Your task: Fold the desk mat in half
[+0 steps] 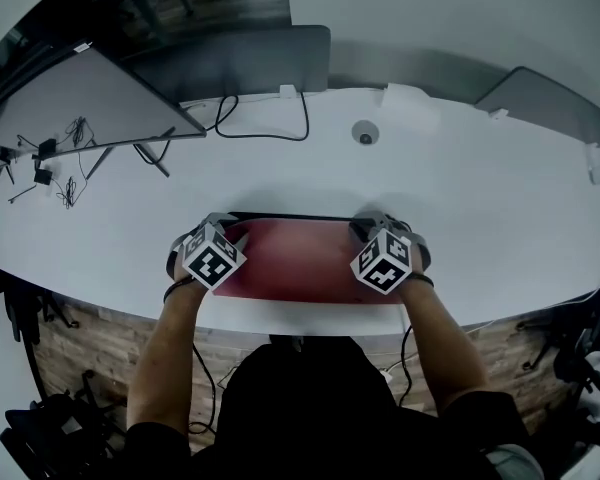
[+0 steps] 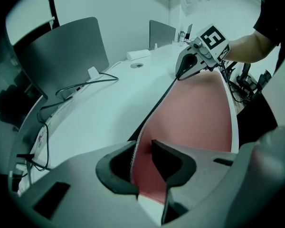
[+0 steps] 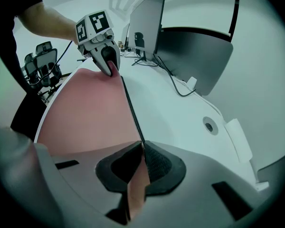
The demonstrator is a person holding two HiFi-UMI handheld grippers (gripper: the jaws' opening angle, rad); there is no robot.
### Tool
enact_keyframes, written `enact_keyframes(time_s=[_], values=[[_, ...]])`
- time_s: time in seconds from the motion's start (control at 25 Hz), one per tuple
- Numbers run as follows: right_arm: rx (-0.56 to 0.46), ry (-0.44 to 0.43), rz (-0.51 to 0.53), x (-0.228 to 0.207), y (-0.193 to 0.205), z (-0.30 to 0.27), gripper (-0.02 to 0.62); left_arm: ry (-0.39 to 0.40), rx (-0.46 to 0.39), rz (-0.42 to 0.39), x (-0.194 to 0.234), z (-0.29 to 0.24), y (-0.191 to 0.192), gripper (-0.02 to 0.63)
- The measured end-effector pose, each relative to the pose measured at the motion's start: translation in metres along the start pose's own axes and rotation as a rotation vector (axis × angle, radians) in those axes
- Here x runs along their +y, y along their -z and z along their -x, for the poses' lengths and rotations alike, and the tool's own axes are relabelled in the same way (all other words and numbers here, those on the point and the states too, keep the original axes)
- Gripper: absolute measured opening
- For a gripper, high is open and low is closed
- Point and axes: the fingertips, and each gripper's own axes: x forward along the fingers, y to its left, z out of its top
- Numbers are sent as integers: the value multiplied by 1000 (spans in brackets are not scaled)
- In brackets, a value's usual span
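Marker-cubed right hand-held gripper (image 3: 142, 151) on desk mat (image 3: 85, 113)

Open desk (image 1: 480, 188) before rear panel (image 1: 240, 60)

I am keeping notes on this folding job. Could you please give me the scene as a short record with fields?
Surface: white desk
Object: red desk mat, near the desk's front edge
Left hand-held gripper: open, mat's far edge between its jaws
Right hand-held gripper: shut on the mat's far edge
Also on desk: black cable
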Motion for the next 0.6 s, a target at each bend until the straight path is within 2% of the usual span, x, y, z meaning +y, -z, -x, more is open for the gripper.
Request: enact_keyframes(time_s=[0.28, 0.6], values=[[-11, 19, 2, -5, -4, 4, 15, 0, -20, 52, 7, 0, 3, 100], [6, 31, -13, -8, -1, 0, 15, -2, 1, 41, 14, -7, 4, 100]])
